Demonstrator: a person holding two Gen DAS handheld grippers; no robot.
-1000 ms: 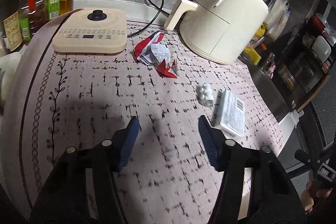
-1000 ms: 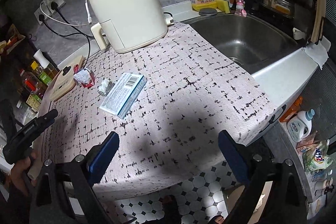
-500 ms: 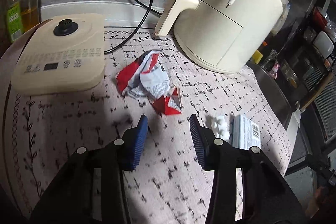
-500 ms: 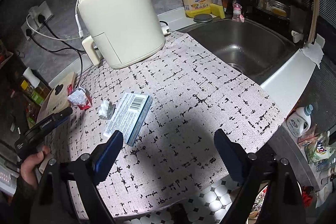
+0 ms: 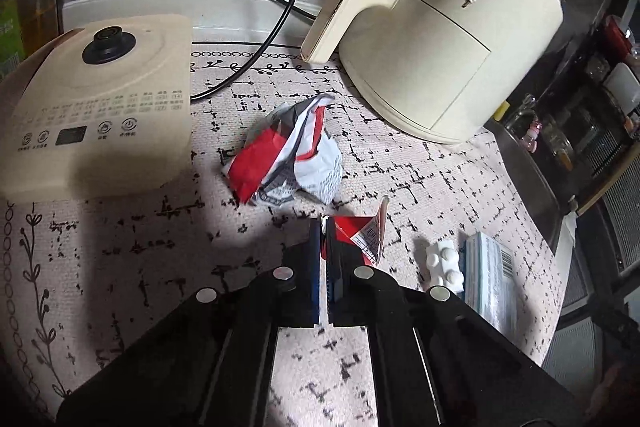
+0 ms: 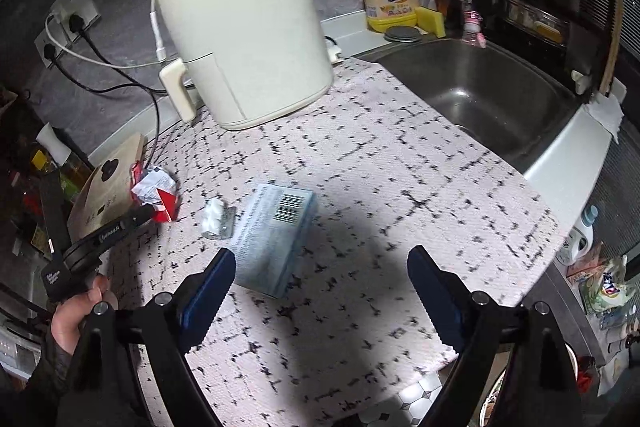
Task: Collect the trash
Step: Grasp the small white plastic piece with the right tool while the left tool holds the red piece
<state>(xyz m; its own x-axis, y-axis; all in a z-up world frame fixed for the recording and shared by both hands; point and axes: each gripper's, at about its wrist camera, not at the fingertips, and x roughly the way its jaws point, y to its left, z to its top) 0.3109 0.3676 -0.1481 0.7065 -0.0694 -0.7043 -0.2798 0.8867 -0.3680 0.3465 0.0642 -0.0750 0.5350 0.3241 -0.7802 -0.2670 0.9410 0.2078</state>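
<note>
Since a second before, the left gripper (image 5: 323, 227) had moved in across the patterned mat (image 5: 140, 239) toward the crumpled red and white wrapper (image 5: 288, 159), and its jaws, wide apart then, had come together; the right gripper (image 6: 322, 267) had drifted closer to the blue and white box (image 6: 276, 227). The left jaws now stood fully closed, their blue pads face to face with only a hairline between them. Their tips sat at the near edge of the wrapper, right against its torn red flap (image 5: 362, 233), which lay just to the right of the pads; whether a sliver of the flap was pinched between them could not be told. The main crumpled body of the wrapper lay just beyond the tips, slightly to the left, on the mat. To the right of the flap lay a small white blister of pills (image 5: 442, 265), touching the box beside it. The right gripper hung over the mat with its jaws wide open and nothing between them, the box lying just ahead of its left finger. Behind the wrapper a cream air fryer (image 5: 452, 39) stood on the mat, its handle pointing toward a flat cream appliance base with a black knob (image 5: 100, 99). A steel sink (image 6: 480, 95) lay past the mat's far edge.
</note>
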